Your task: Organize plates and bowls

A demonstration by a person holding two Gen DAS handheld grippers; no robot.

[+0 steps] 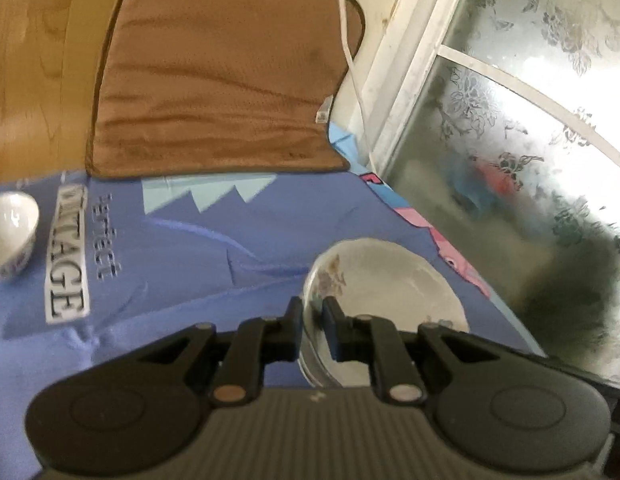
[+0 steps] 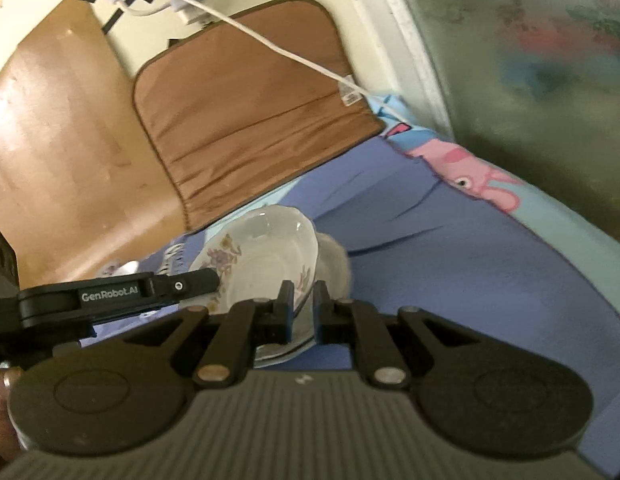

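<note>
Both claws pinch one flowered plate [image 1: 385,280] by its rim: left claw [image 1: 313,312], right claw [image 2: 301,300]. A small bowl [image 1: 10,232] sits well left of it on the blue cloth [image 1: 190,264].

Small bowl [image 1: 10,236] cut by left edge, plate's [image 1: 383,280] near rim behind tool [image 1: 313,312], window glass [image 1: 509,160] blurred

The blue cloth [image 1: 158,264] carries the word "VINTAGE" in white block letters, its first letters blurred, with a smaller word beside it too blurred to read. "GenRobot.AI" stands in white on the side of the left gripper [image 2: 110,295].
</note>
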